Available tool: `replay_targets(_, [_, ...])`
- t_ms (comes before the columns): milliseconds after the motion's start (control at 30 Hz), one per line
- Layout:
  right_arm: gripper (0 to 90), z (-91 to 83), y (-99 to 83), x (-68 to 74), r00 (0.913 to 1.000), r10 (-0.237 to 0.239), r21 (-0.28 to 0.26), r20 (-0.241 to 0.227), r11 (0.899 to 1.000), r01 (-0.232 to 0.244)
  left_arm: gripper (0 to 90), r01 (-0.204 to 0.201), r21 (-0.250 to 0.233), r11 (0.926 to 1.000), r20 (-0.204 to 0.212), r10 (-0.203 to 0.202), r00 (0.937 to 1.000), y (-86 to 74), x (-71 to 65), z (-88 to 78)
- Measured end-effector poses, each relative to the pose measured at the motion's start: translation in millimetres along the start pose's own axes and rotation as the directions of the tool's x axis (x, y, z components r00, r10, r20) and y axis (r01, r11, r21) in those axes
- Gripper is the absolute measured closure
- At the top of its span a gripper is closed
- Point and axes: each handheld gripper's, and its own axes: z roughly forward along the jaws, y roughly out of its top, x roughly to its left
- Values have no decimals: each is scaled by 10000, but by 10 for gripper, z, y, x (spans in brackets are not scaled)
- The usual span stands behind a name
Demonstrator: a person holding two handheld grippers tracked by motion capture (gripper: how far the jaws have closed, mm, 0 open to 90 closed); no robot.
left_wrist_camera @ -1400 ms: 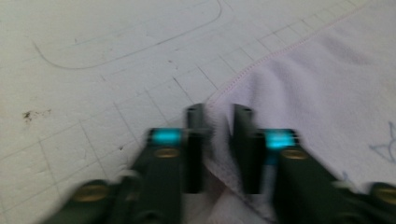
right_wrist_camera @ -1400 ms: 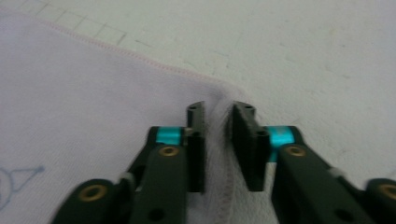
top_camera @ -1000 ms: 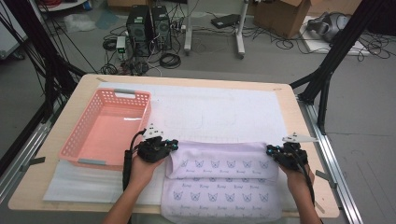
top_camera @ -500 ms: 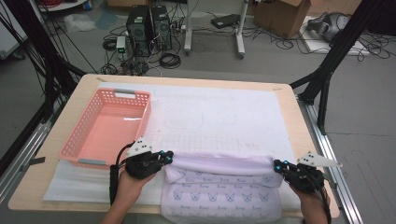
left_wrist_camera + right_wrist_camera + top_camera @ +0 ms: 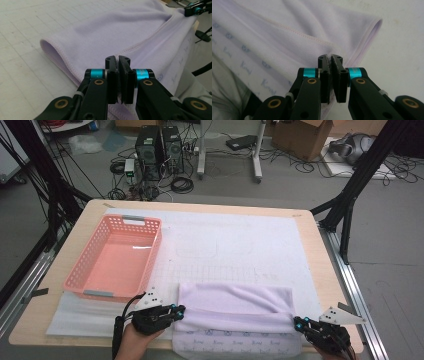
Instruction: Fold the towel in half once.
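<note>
A lilac towel [image 5: 235,302] lies folded over itself near the table's front edge, and a strip of its printed side [image 5: 235,340] shows below the fold. My left gripper [image 5: 180,310] is shut on the towel's left corner, with cloth pinched between its jaws [image 5: 118,60]. At the right corner, my right gripper [image 5: 297,322] is shut on the towel, its hemmed edge caught between the jaws [image 5: 330,58]. The right gripper [image 5: 195,8] also shows far off in the left gripper view. The towel [image 5: 105,37] curls in a soft roll along its far side.
A pink plastic basket [image 5: 82,285] with nothing in it stands at the left, close to my left gripper. A white gridded mat [image 5: 240,240] covers the wooden table [image 5: 320,265]. Computers and cables lie on the floor beyond the table.
Both grippers have moved toward the table's front edge, drawing the towel's edge over itself. The plain lilac side now covers more of the printed side.
</note>
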Motion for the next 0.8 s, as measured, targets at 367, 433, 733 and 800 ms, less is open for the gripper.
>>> replay_targets(367, [596, -189, 205, -153, 9987, 384, -1744, 343, 9842, -318, 407, -20, -1472, 9891, -997, -128, 9949, 188, 193, 26])
replay_targets(433, [598, -91, 296, -224, 9964, 498, -1583, 690, 9867, -384, 406, -74, -1418, 9899, -1177, -95, 9930, 244, 248, 79])
replay_targets(733, [592, 717, 414, -438, 9822, 464, 167, 1819, 9986, -503, 406, 125, -1168, 9931, -1595, -312, 9867, 326, 406, 330])
replay_targets(800, [627, 724, 437, -488, 9588, 671, -55, 2760, 9977, -682, 405, 184, -1087, 9939, -1639, -362, 9858, 322, 420, 359])
